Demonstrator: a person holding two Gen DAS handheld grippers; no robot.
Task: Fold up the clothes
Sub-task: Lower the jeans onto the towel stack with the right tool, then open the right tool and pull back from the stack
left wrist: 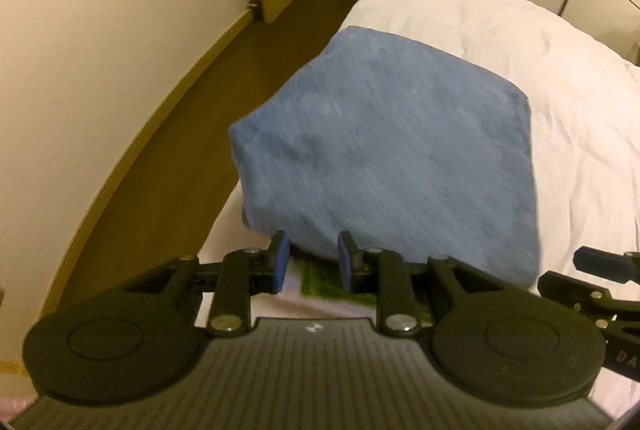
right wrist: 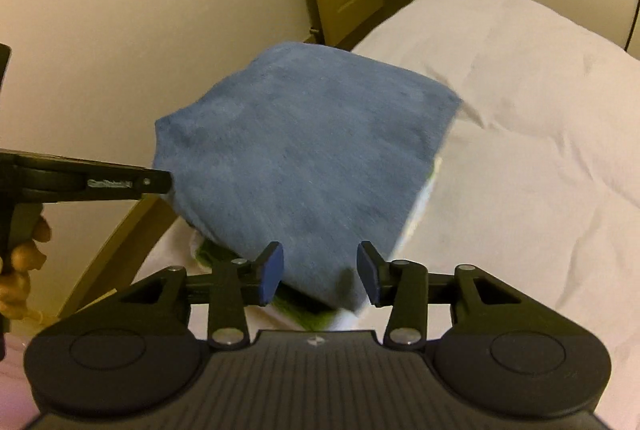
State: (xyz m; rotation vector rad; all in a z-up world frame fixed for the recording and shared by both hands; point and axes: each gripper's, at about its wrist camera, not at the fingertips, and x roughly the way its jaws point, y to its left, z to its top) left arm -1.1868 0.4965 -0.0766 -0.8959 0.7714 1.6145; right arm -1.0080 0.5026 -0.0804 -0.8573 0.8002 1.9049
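You are holding both grippers, left [left wrist: 312, 262] and right [right wrist: 319, 272], open and gripping nothing, over the blue cloth [left wrist: 384, 158] lying at the bed's [left wrist: 540, 70] left edge.

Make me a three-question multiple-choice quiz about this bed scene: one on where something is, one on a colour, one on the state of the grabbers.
1. Where does the folded cloth lie?
A. on the floor
B. on the bed, over a green-and-white item
C. on a chair

2. What colour is the cloth?
A. blue
B. red
C. yellow

3. How do the left gripper and right gripper stand?
A. both clamped on the cloth
B. one clamped, one open
C. both open, pads clear of the cloth

Answers:
1 B, since white bedding surrounds it and green peeks out beneath.
2 A, blue in both views.
3 C, because gaps show between the pads.
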